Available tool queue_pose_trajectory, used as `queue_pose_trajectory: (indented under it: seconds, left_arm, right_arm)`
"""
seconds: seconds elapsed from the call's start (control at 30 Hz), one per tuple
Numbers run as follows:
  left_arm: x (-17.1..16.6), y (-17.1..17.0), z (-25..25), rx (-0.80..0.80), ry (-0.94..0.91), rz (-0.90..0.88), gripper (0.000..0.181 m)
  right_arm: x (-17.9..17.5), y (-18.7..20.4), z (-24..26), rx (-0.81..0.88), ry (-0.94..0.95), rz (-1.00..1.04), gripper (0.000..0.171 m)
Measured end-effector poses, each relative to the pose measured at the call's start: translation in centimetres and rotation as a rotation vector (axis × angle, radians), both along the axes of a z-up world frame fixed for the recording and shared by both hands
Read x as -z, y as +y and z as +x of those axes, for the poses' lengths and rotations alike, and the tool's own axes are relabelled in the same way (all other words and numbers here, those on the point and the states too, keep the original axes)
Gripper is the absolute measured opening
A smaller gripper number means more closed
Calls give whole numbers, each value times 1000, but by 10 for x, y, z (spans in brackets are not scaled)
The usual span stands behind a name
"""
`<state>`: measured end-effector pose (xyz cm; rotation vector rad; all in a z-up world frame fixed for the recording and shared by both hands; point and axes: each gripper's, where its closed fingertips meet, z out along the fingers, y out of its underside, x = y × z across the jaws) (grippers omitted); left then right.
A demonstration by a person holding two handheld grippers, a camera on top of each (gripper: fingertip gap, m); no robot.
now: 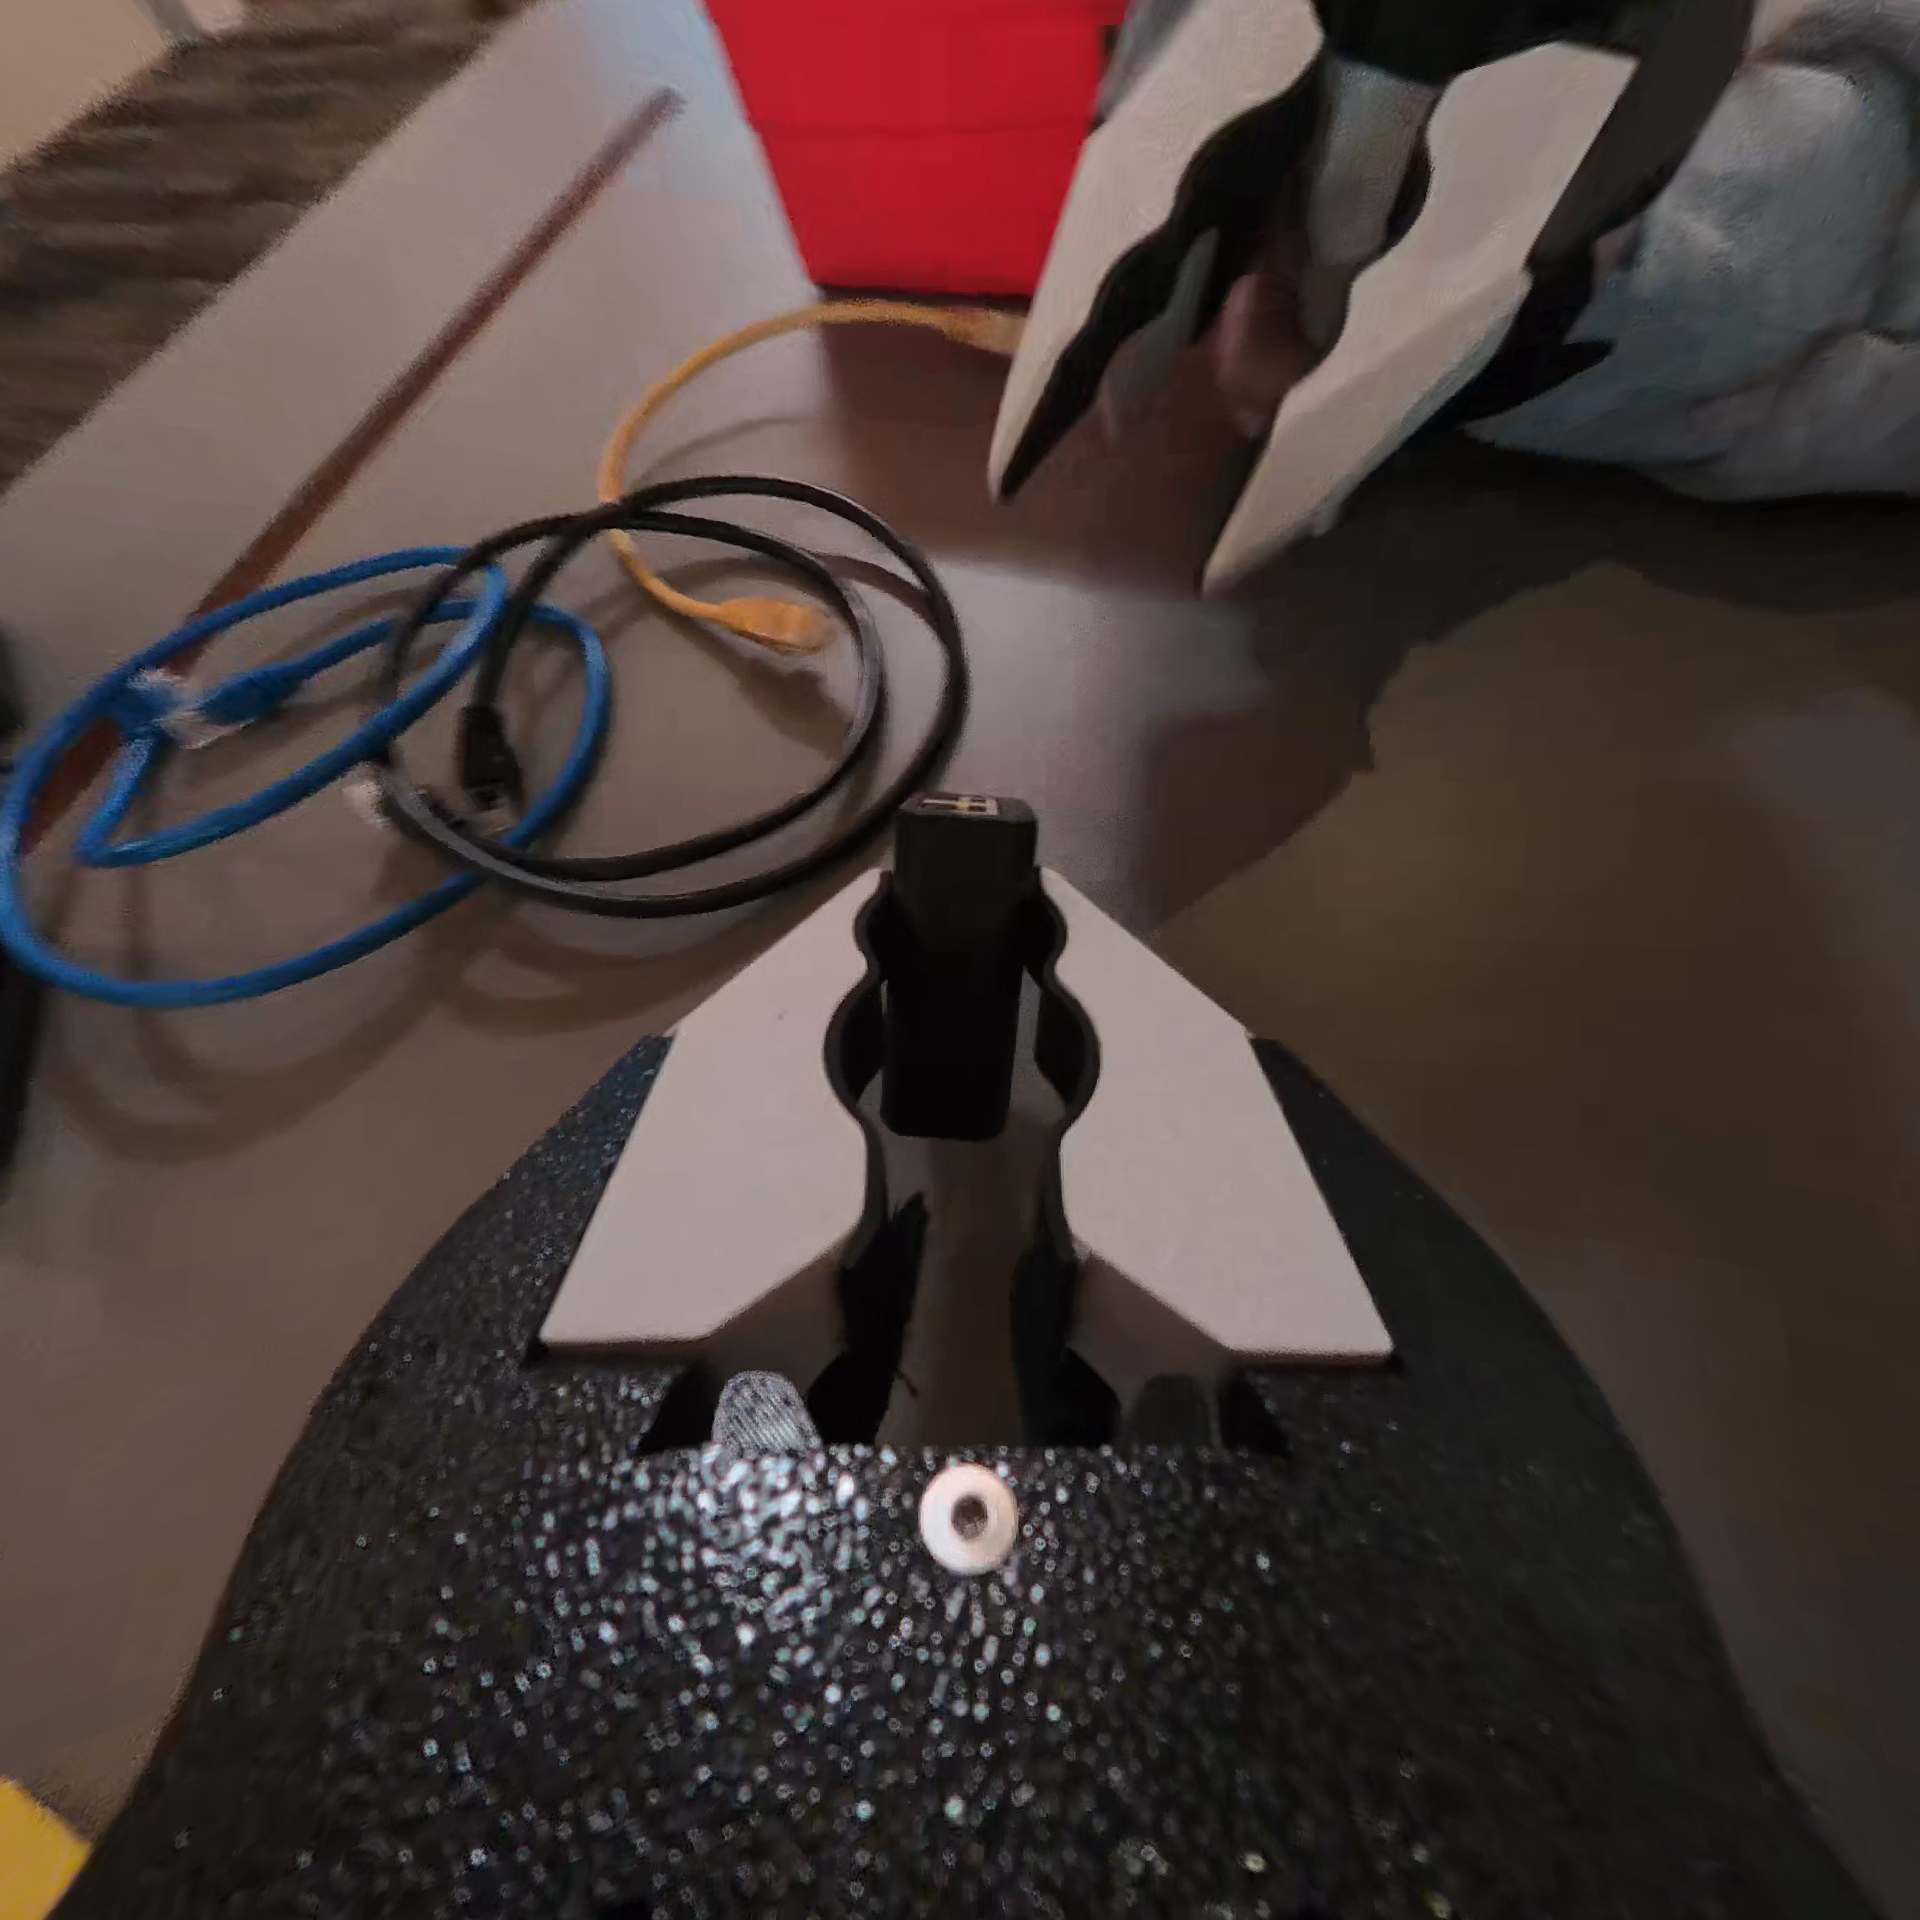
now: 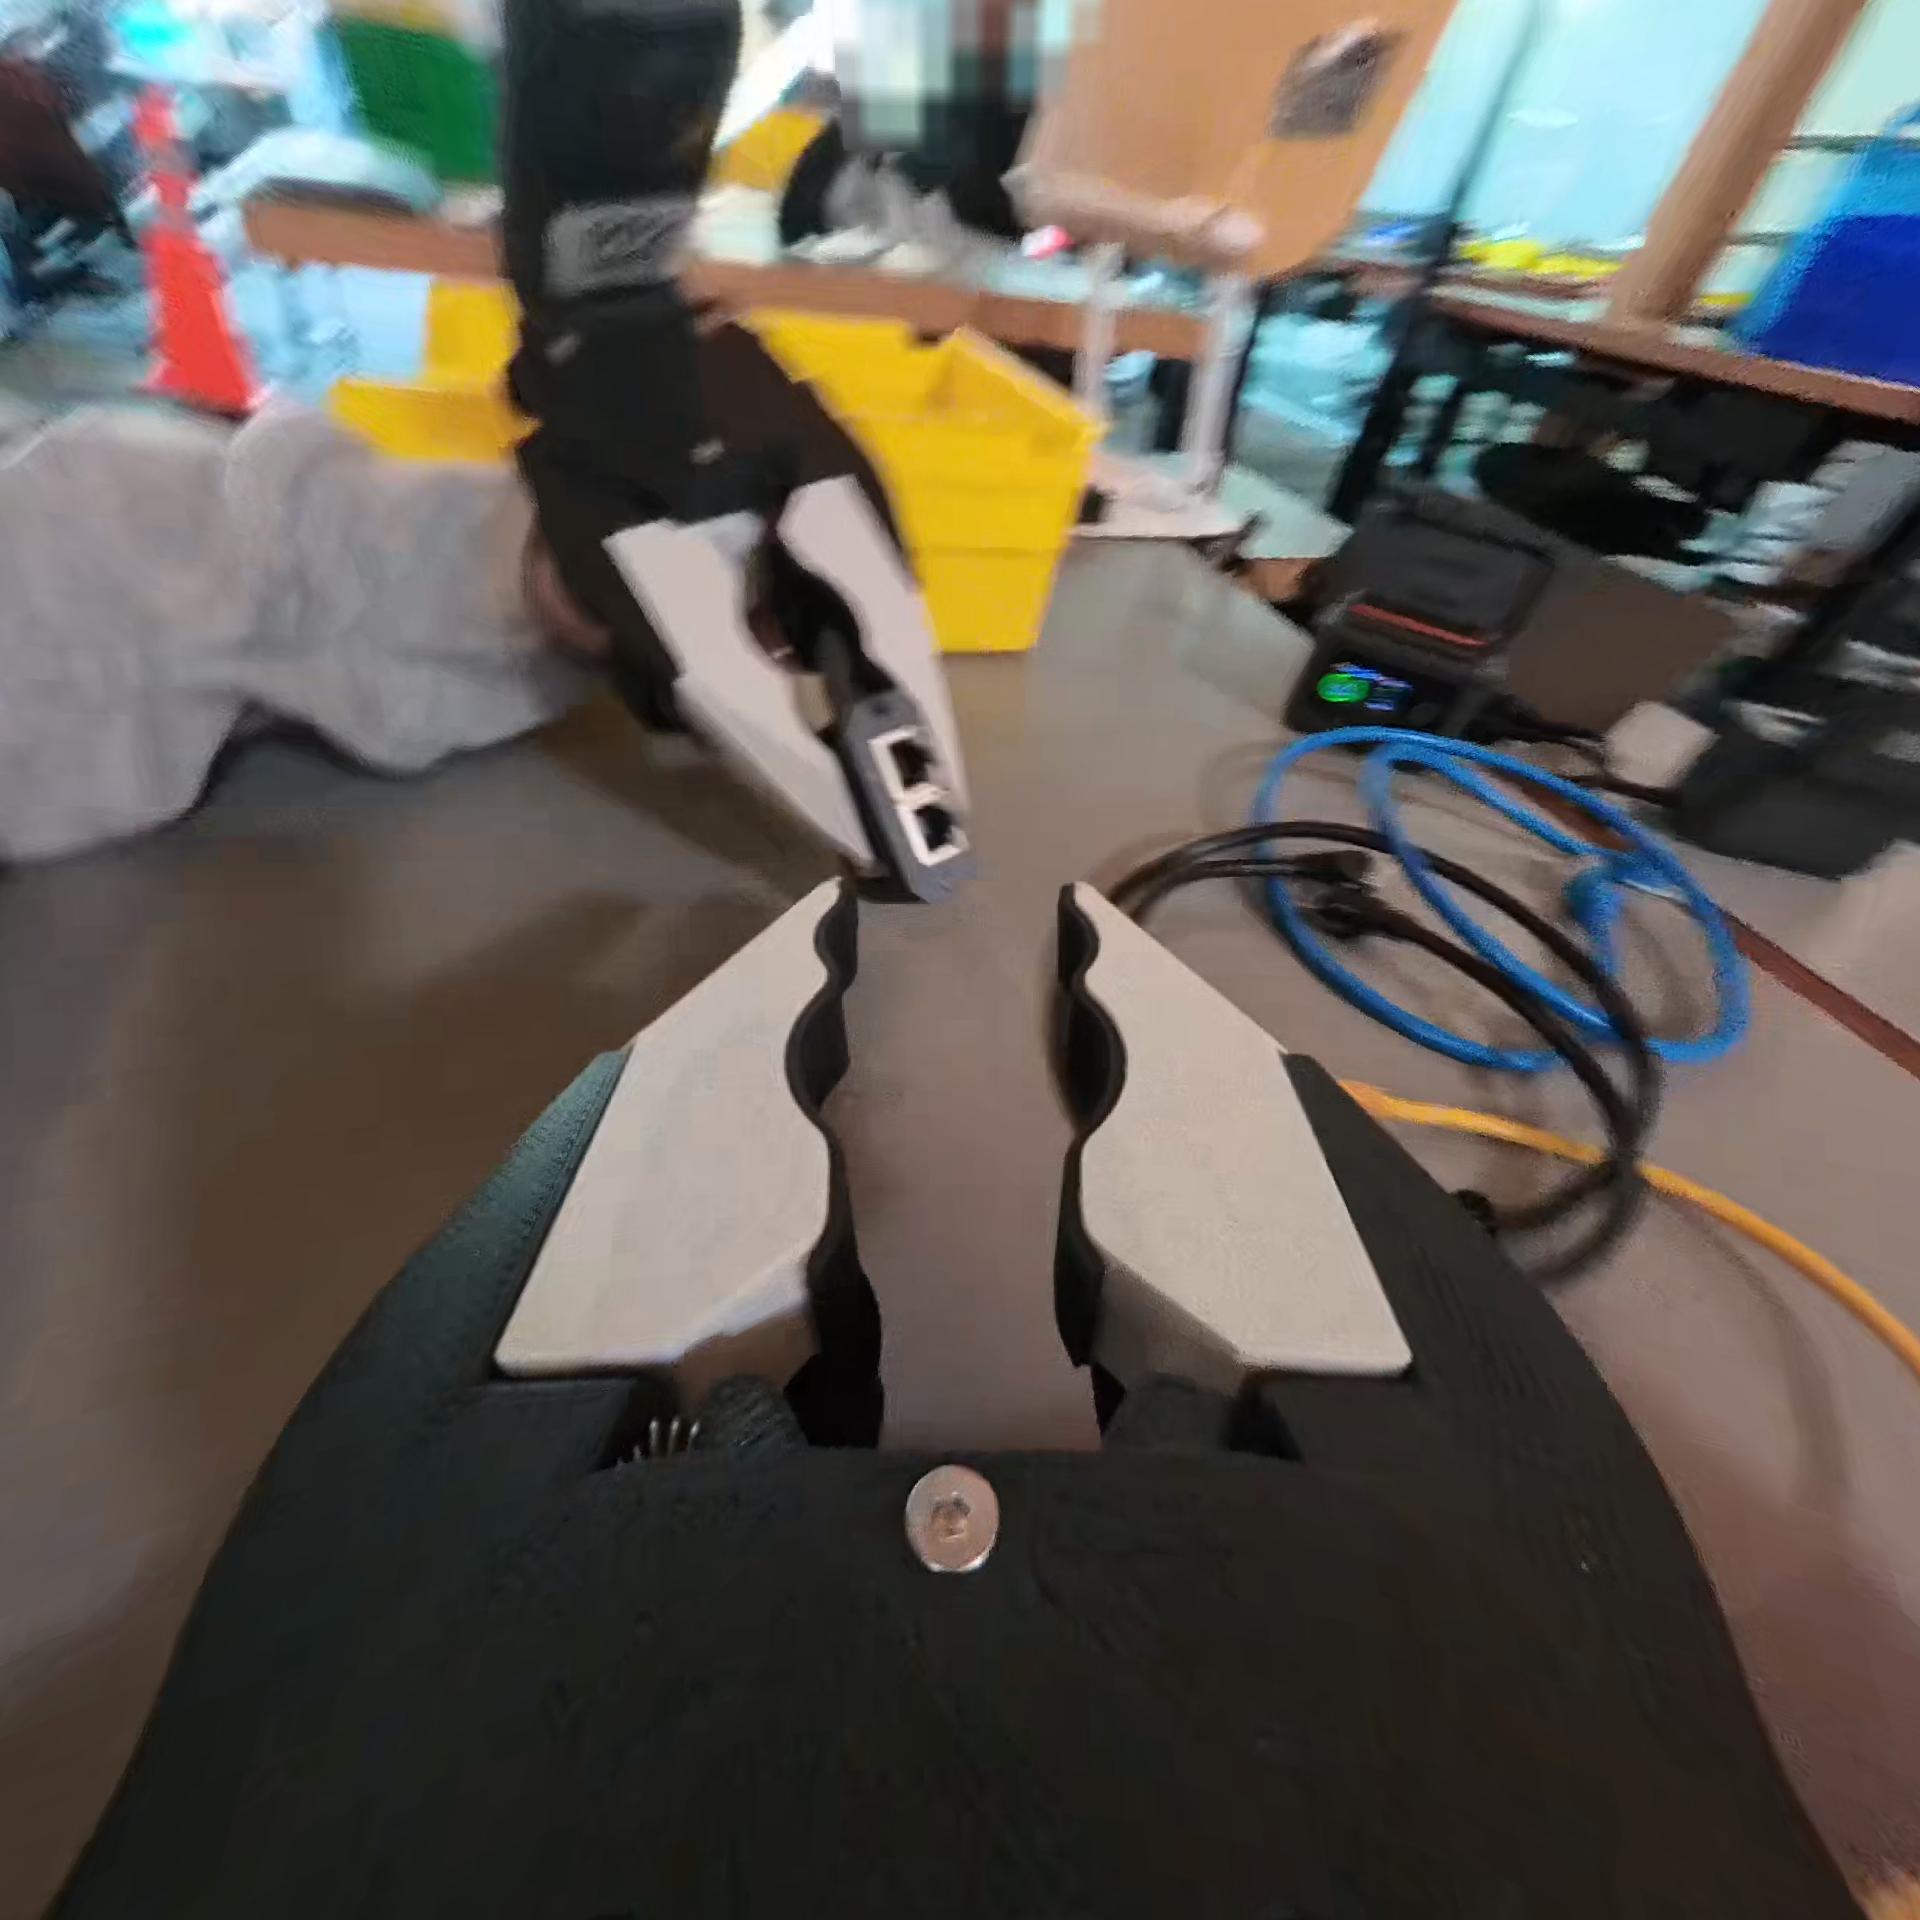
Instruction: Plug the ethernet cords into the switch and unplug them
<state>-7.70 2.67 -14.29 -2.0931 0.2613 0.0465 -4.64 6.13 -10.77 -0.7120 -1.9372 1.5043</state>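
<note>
My left gripper (image 1: 961, 883) is shut on the small black switch (image 1: 961, 935) and holds it above the table. In the right wrist view the switch (image 2: 914, 800) shows two empty ports, one above the other, facing my right gripper. My right gripper (image 2: 956, 899) is open and empty, its tips just short of the switch; it also shows in the left wrist view (image 1: 1112, 530). A blue ethernet cord (image 1: 301, 727), a black one (image 1: 727, 686) and a yellow one (image 1: 717, 603) lie coiled loose on the table, left of the left gripper; none is plugged in.
A red bin (image 1: 914, 145) stands at the table's far side. A grey cloth (image 1: 1766, 312) is heaped at the right. In the right wrist view, yellow bins (image 2: 977, 457) stand behind the left gripper and a black device with a lit screen (image 2: 1403, 644) sits beyond the cords. My hands' fingertips stand some 7 centimetres from each other.
</note>
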Motion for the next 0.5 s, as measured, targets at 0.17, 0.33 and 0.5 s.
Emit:
queue_pose_trajectory:
  seconds: [0.17, 0.33, 0.5]
  left_arm:
    - [-21, 3, -37, -233, 94, 233, 21]
    - [-11, 14, -41, -243, 238, 207, 22]
    - [-9, 18, -39, -226, 376, 178, 22]
  right_arm:
    - [-6, 63, -30, 405, -37, -61, 22]
    - [17, 90, -55, 581, -232, 37, 20]
    - [36, 77, -77, 533, -596, -249, 19]
